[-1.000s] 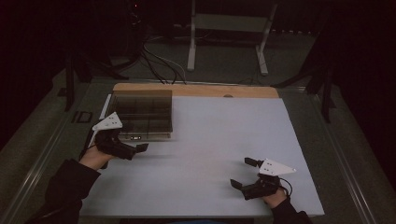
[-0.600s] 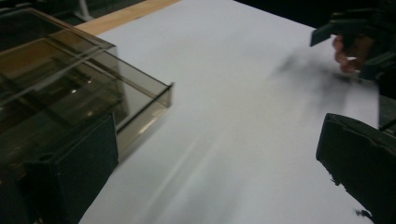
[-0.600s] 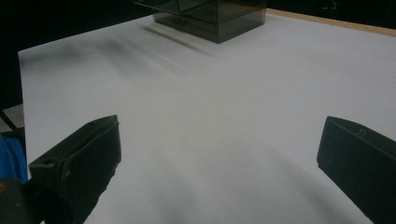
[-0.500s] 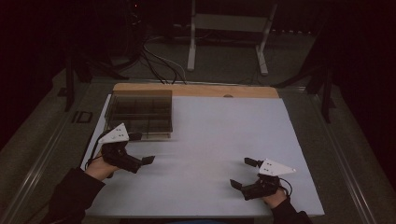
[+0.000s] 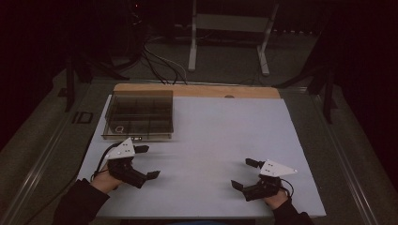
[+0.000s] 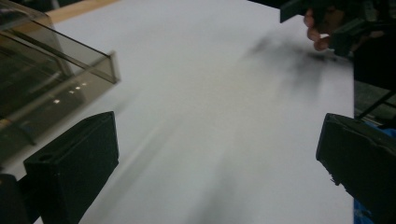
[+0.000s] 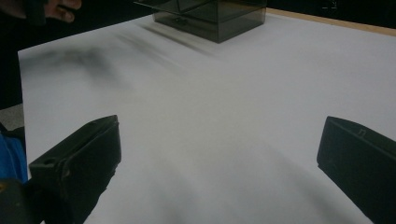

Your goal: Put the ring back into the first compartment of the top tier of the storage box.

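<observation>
Left gripper [image 5: 146, 161], jaws wide apart and empty, hovers just before compartment box [image 5: 139, 115].

Left tongs [image 5: 147, 161] and right tongs [image 5: 245, 173] both gape wide, empty

You have a white-topped bench [image 5: 211, 140] with a bare wooden strip [image 5: 197, 90] along its far edge. Beyond it, on the dark floor [image 5: 225, 65], you see a grey metal stand [image 5: 230, 28] on two legs, and black cables [image 5: 157, 63] trail beside it toward the bench.
</observation>
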Demonstrator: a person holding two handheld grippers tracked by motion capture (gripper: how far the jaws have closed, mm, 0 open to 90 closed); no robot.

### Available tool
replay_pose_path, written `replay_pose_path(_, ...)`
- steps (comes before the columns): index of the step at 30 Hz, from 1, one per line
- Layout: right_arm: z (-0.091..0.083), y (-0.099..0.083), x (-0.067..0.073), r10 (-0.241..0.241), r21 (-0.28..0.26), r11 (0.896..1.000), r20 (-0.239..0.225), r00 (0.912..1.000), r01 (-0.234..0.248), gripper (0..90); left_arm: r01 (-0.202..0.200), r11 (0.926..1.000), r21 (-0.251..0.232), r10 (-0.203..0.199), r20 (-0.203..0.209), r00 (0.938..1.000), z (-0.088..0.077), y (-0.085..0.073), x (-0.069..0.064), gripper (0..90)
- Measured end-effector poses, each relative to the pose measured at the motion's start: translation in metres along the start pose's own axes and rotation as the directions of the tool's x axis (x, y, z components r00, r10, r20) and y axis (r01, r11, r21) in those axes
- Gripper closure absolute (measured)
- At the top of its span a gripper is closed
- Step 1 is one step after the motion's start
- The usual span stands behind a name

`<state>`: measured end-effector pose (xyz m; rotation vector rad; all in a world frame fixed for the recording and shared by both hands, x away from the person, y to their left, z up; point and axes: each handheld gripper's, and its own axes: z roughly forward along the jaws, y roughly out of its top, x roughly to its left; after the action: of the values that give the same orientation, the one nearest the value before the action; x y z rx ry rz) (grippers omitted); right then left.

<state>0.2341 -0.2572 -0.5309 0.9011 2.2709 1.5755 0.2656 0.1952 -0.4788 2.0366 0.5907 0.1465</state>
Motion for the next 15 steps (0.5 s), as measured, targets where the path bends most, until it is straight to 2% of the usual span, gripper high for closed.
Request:
replay_pose_path(5,0.0,0.0,0.0,0.0,0.001,1.0,-0.001,1.0,0.0,0.0,0.005,0.9999,0.013,-0.005,0.008,1.0,0.006,-0.014,-0.004,0.9)
replay_pose_path(8,0.0,0.0,0.0,-0.001,0.002,1.0,0.0,1.0,0.001,0.0,0.018,0.999,0.041,-0.018,0.007,0.9998,0.009,-0.024,-0.007,0.9)
replay_pose_path(15,0.0,0.0,0.0,-0.002,0.003,1.0,-0.002,1.0,0.002,0.0,0.028,0.9969,0.073,-0.028,-0.002,0.9996,0.007,-0.04,-0.009,0.9)
